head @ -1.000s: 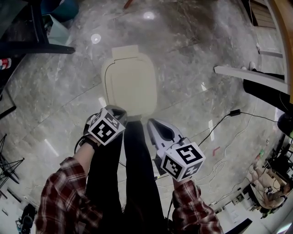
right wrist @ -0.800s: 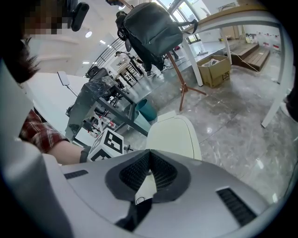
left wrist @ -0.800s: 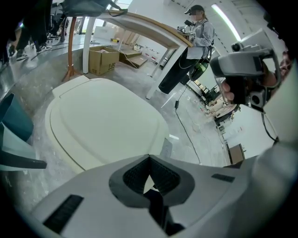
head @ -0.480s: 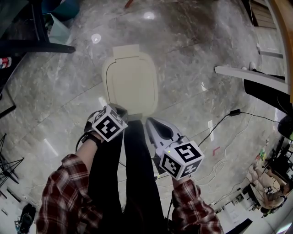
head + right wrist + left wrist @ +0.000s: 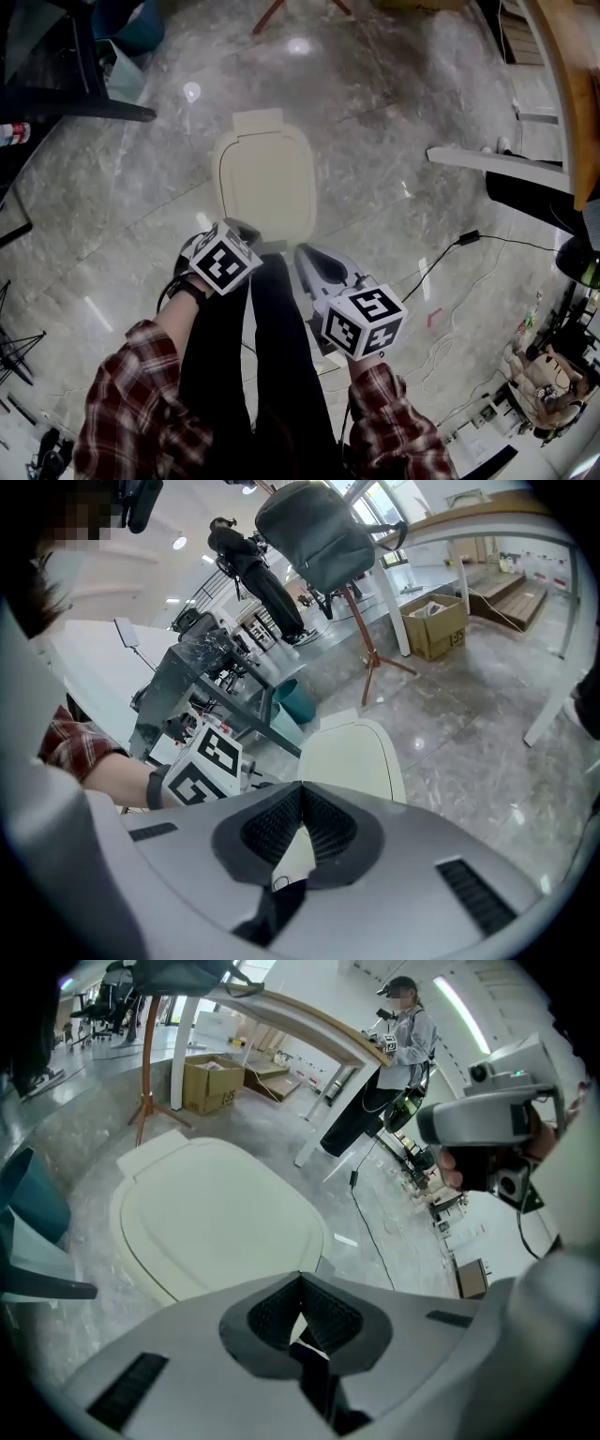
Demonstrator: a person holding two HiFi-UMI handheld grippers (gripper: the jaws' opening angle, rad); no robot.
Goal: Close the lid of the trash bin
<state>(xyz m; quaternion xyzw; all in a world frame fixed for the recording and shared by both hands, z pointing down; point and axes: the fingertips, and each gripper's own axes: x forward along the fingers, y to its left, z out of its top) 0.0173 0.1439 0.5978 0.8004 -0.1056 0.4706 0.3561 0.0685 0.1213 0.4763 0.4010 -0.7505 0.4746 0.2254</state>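
Observation:
The trash bin (image 5: 265, 178) stands on the marble floor in front of me, and its cream lid (image 5: 216, 1218) lies flat and down over it. The lid shows in the right gripper view too (image 5: 352, 757). My left gripper (image 5: 241, 230) hovers at the bin's near edge, above my legs, with its jaws shut and nothing between them (image 5: 300, 1277). Just to its right, my right gripper (image 5: 306, 253) is also near that edge, shut and empty (image 5: 300, 786). Neither gripper touches the lid.
A black cable (image 5: 441, 258) runs over the floor at right, below a white table leg (image 5: 487, 161). Dark furniture and a teal container (image 5: 127, 28) stand at the far left. A wooden stand (image 5: 150, 1072), a cardboard box (image 5: 211, 1085) and a person (image 5: 403, 1044) are beyond the bin.
The head view has tilted slightly, so the bin sits a little higher in frame. The right gripper has drifted a little left. The lid stays down and both grippers stay shut.

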